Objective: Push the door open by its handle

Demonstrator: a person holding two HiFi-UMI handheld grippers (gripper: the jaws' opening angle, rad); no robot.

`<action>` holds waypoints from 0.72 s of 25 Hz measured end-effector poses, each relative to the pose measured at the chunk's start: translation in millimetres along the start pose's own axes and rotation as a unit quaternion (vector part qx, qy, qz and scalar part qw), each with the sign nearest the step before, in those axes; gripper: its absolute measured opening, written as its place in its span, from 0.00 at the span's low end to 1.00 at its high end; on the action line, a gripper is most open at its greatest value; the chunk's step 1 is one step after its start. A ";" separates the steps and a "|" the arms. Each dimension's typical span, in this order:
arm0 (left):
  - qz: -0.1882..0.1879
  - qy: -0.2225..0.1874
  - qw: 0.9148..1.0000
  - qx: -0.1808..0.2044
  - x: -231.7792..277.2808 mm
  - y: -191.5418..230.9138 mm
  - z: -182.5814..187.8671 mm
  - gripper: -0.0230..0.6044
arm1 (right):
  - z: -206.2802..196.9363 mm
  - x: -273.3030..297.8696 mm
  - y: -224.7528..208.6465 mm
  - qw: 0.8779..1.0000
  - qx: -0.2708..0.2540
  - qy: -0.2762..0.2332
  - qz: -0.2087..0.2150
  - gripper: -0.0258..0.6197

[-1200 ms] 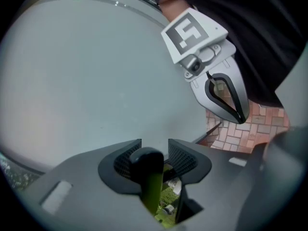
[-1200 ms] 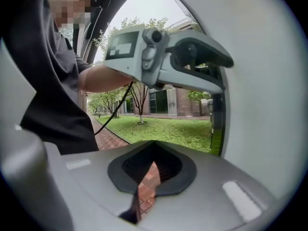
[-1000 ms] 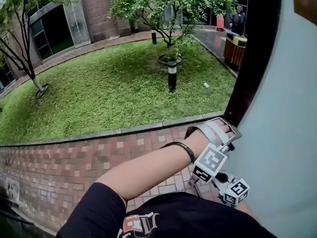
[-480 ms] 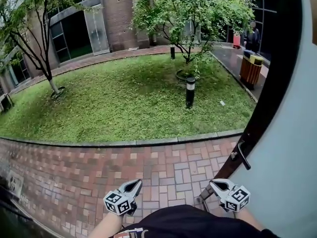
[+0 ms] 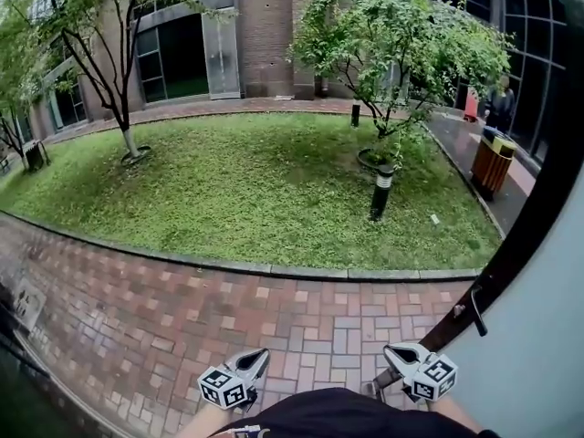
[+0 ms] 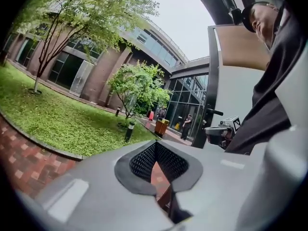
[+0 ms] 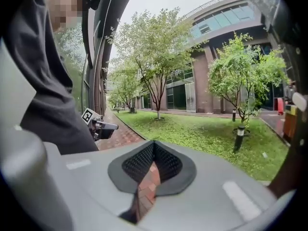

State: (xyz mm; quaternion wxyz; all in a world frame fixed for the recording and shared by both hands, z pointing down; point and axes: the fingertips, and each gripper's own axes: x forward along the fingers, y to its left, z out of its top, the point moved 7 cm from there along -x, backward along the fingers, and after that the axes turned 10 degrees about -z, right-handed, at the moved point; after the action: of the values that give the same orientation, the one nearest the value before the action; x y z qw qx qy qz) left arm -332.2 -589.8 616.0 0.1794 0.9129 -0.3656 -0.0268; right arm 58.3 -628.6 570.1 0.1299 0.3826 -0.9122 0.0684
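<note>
Right of left jaws: handle (image 6: 214,112), missing from right gripper view.
Grippers: two, left gripper (image 5: 258,356), right gripper (image 5: 391,350); jaws pressed together, empty.
Handles: one.

You look down on a red brick path (image 5: 137,308). Past it is green grass (image 5: 237,190) with a leafy tree (image 5: 392,35) and a short post (image 5: 380,192). A bin (image 5: 494,167) stands far right.
</note>
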 end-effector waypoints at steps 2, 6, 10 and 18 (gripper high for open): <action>-0.009 0.003 1.000 -0.001 -3.5 10.7 5.9 0.04 | 0.7 9.3 5.1 1.000 0.004 0.003 -0.007 0.04; -0.023 0.016 1.000 -0.013 -14.6 24.6 -6.0 0.04 | -4.2 12.2 19.2 0.999 0.012 0.021 -0.022 0.04; -0.051 0.021 0.998 -0.027 -15.6 28.4 -22.1 0.04 | -9.5 -0.6 37.4 0.999 0.017 0.023 -0.042 0.04; -0.111 0.031 0.993 0.036 20.5 -61.7 -10.9 0.04 | -3.0 -69.9 51.8 0.999 0.005 -0.017 -0.050 0.04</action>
State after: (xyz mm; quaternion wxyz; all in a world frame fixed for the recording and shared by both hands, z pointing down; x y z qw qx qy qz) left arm -274.6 -559.1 606.4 0.1537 0.9542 -0.2565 -0.0048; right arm 68.8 -544.2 551.4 0.1163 0.4292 -0.8937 0.0598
